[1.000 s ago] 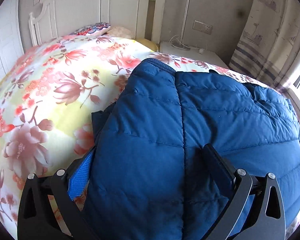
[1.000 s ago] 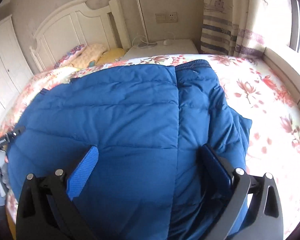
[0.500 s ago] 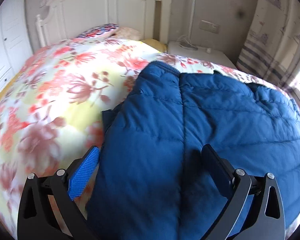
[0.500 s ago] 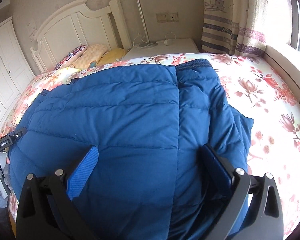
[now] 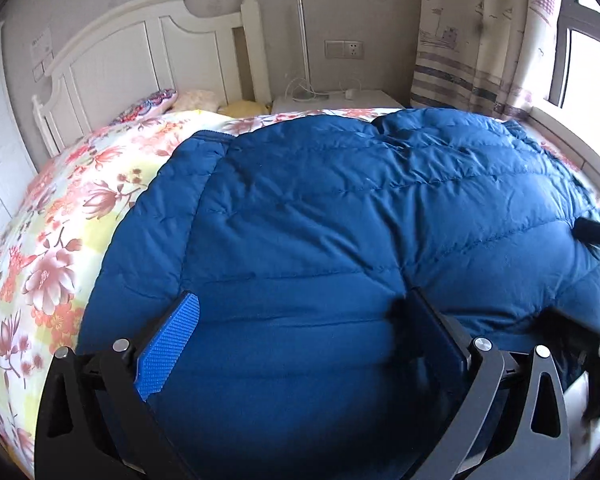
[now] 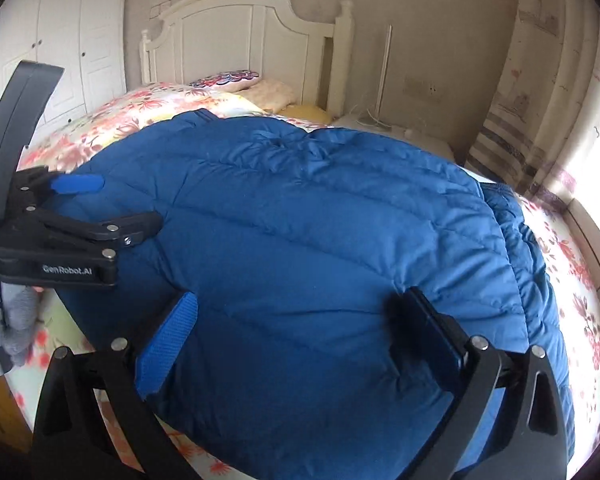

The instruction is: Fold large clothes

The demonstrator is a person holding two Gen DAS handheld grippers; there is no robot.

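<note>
A large blue quilted down jacket (image 5: 340, 216) lies spread on the floral bedspread (image 5: 60, 216); it also fills the right wrist view (image 6: 320, 216). My left gripper (image 5: 300, 332) is open, its fingers apart over the jacket's near edge, holding nothing. My right gripper (image 6: 296, 332) is open over the jacket's near edge, empty. The left gripper also shows from the side in the right wrist view (image 6: 112, 204), at the jacket's left edge. Part of the right gripper shows at the right edge of the left wrist view (image 5: 592, 236).
A white headboard (image 5: 140, 48) and pillows (image 5: 148, 104) stand at the bed's far end. A white nightstand (image 5: 332, 98) with a thin lamp pole sits beside it. Curtains (image 5: 472, 40) and a window sill run along the right. White wardrobe doors (image 6: 64, 36) stand at the left.
Both grippers have swung their view: the left turned right, the right turned left, so each now sees the other. The jacket looks more bunched and puffed up. Both stay open.
</note>
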